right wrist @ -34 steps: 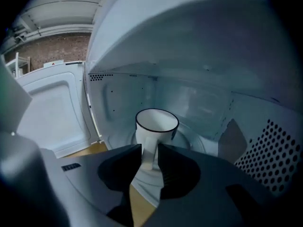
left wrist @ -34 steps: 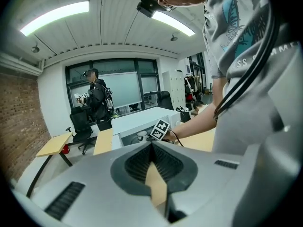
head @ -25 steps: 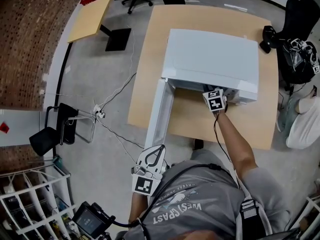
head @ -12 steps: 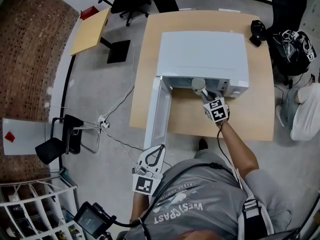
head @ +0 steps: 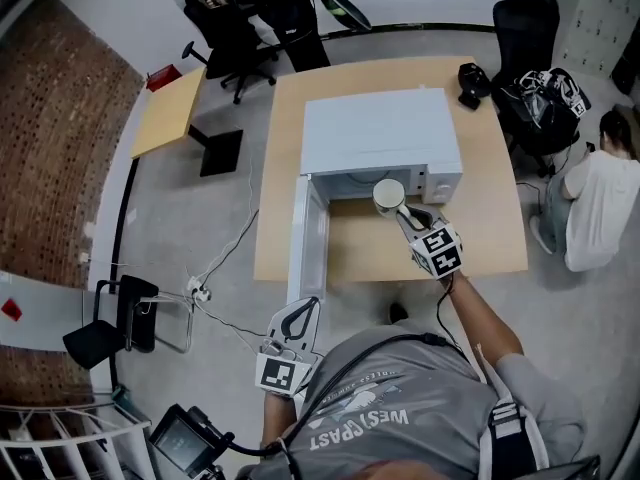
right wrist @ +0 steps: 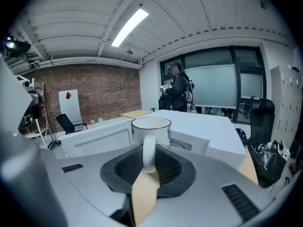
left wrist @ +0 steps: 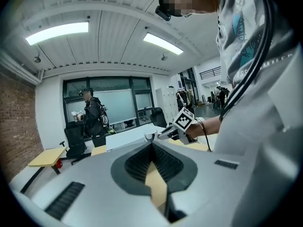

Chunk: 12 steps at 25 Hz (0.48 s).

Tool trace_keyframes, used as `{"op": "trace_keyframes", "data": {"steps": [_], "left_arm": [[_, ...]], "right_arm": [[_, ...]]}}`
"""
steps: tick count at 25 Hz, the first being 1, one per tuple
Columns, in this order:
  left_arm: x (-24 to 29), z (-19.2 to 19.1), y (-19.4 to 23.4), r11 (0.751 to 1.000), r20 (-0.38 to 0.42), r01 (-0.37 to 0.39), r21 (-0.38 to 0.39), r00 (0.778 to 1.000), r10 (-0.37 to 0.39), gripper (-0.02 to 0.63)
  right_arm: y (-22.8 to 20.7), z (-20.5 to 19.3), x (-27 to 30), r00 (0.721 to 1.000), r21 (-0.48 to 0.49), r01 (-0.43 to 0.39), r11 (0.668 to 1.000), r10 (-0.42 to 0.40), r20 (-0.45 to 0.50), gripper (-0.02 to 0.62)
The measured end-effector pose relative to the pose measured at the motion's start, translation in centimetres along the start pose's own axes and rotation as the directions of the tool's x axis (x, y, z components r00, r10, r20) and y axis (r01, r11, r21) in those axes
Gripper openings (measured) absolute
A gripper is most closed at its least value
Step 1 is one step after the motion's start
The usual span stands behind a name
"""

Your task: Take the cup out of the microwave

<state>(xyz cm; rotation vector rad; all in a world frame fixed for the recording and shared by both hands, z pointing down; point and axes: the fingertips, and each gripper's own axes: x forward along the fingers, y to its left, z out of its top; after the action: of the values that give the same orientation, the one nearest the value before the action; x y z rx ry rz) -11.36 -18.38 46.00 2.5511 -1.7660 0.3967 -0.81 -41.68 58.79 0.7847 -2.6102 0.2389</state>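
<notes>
A white cup [head: 388, 195] with a dark rim hangs in front of the open white microwave [head: 380, 133], outside its cavity. My right gripper [head: 405, 214] is shut on the cup's handle [right wrist: 148, 154], and the cup [right wrist: 151, 126] stands upright just past the jaws. The microwave door [head: 308, 236] swings out to the left. My left gripper [head: 304, 310] hangs low beside my body, left of the table, with its jaws together and nothing between them. The left gripper view shows the cup [left wrist: 150, 136] and right gripper [left wrist: 163, 134] far ahead.
The microwave rests on a wooden table [head: 490, 233] with a black object [head: 470, 83] at its far right corner. A person in white [head: 597, 213] is at the right. Office chairs [head: 240, 18] stand behind, a small yellow table [head: 165, 113] left, cables [head: 215, 288] on the floor.
My right gripper has pulled the cup out of the microwave cavity, toward me and upward. The left gripper has shifted only a little.
</notes>
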Motion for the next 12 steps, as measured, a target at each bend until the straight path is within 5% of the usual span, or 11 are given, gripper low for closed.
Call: {"op": "trace_keyframes", "data": {"steps": [12], "left_arm": [[-12.7,-1.9,-1.8,0.991,0.078,0.13,-0.033,0.989,-0.127,0.043]], "right_arm": [[11.0,5.0,-16.6,0.975,0.034,0.149,0.988,-0.153,0.164,0.075]]}}
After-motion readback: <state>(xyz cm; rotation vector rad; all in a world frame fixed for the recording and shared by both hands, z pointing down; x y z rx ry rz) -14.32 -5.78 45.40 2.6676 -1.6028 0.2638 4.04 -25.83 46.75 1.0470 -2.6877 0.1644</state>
